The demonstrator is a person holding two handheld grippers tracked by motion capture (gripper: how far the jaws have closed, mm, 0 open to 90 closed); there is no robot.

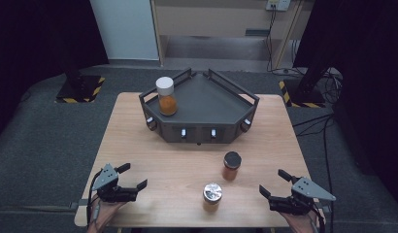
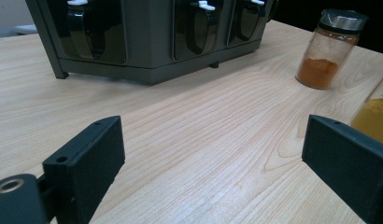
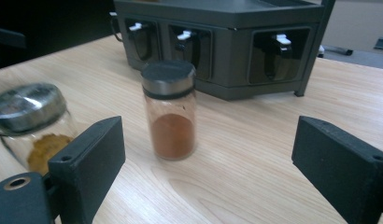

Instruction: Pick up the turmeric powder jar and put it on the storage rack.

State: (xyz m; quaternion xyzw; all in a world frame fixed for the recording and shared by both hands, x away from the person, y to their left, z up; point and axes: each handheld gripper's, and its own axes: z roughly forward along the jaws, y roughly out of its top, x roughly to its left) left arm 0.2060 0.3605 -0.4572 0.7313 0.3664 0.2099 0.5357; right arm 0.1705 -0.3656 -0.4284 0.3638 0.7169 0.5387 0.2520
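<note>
Here, both grippers, left (image 1: 132, 178) and right (image 1: 273, 183), rest wide open and empty. Two spice jars stand between them: dark-lidded (image 1: 231, 165) at one o'clock from silver-lidded (image 1: 212, 196). Likely next: grasp one for the rack (image 1: 221, 104).

A: How are the cams set?

B: My high view sits above my side of the table (image 1: 139, 145), looking forward and down. It takes in the whole tabletop and the floor beyond.

A: And the gripper views?

B: Left gripper view rides low, close to the wood, facing the dark rack (image 2: 147, 42) from the near left. Right gripper view is just as low, facing the rack (image 3: 227, 46) from the near right, close to the black-lidded jar (image 3: 170, 109).

A: Overlap?

B: All three share the rack front and that jar (image 2: 330, 46); I see it mid-table from above (image 1: 231, 165).
</note>
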